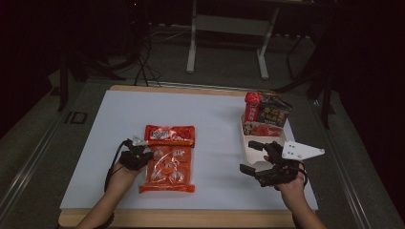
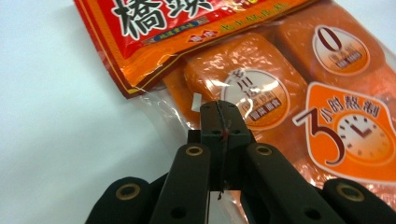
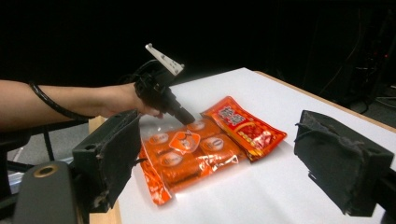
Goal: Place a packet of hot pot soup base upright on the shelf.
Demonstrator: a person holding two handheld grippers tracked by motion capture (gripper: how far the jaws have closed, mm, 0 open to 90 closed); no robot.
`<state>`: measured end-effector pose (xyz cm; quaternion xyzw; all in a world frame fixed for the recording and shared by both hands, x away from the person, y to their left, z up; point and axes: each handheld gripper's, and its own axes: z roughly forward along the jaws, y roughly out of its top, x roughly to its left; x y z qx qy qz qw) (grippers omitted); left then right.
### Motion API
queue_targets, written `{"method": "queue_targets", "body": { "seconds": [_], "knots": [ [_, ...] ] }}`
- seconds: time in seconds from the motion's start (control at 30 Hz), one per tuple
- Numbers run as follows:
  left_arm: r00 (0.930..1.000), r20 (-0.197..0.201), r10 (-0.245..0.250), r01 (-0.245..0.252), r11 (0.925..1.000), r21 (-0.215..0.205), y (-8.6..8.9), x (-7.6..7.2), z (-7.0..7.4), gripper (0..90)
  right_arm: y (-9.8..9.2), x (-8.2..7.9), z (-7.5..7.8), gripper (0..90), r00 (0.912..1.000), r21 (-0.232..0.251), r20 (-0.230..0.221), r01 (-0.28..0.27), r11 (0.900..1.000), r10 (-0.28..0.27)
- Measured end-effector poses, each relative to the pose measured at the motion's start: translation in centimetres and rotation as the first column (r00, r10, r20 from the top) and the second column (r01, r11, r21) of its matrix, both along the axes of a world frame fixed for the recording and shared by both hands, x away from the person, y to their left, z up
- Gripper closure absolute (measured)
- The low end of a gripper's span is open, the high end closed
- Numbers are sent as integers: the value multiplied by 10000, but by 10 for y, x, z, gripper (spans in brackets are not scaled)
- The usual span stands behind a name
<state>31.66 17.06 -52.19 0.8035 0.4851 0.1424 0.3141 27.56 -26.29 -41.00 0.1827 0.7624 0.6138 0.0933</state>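
An orange and red bag of wrapped snacks (image 1: 169,160) lies flat in the middle of the white table (image 1: 95,157). My left gripper (image 1: 147,153) sits at the bag's left edge. In the left gripper view its jaws (image 2: 219,112) are shut together, with their tips resting on the bag's clear film (image 2: 261,70). I cannot tell whether any film is pinched. In the right gripper view the same gripper (image 3: 188,120) touches the bag (image 3: 196,149) near its top. My right gripper (image 1: 248,156) hovers to the right of the bag, jaws wide open (image 3: 229,158) with nothing between them.
A white tray (image 1: 244,140) stands at the right of the table, just beyond my right gripper, with red and dark food packets (image 1: 266,112) in it. A metal frame (image 1: 227,28) stands on the floor behind the table.
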Motion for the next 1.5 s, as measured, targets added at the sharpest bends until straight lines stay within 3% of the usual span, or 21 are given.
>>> {"method": "queue_targets", "body": {
  "seconds": [0.2, 0.53, 0.73, 0.83, 1.0, 1.2, 1.27, 1.5],
  "knots": [
    [9997, -11, -240, 240, 9997, 50, -13, -2, 1, 900, 0, 0, 0, 146, 10000, 0, 6, -19, 10000, 19],
    [9995, -23, -302, 302, 9995, 96, -16, -4, 2, 900, -1, 0, 0, 146, 10000, -5, 12, 21, 10000, -21],
    [9981, 45, -616, 616, 9981, -60, -10, -26, 9, 900, -5, 0, -1, 146, 10000, 21, -4, 99, 9999, -99],
    [9965, -175, -820, 821, 9966, 26, -7, -41, 10, 900, -5, -1, 0, 146, 10000, 38, 19, 88, 10000, -88],
    [9921, -597, -1099, 1114, 9935, 214, -8, -52, 2, 900, -4, -3, 2, 146, 9999, 43, 88, 62, 10000, -63],
    [9942, -578, -902, 895, 9959, -140, -9, -55, 0, 900, -3, -2, 2, 146, 10000, 44, 56, 60, 10000, -60],
    [9926, -630, -1042, 1015, 9938, -447, -14, -58, 0, 900, -2, -2, 2, 146, 10000, 17, 47, 20, 10000, -20],
    [9868, -727, -1449, 1395, 9874, -744, -31, -66, 0, 900, -1, -2, 0, 146, 10000, -23, 17, -18, 10000, 18]
  ]
}}
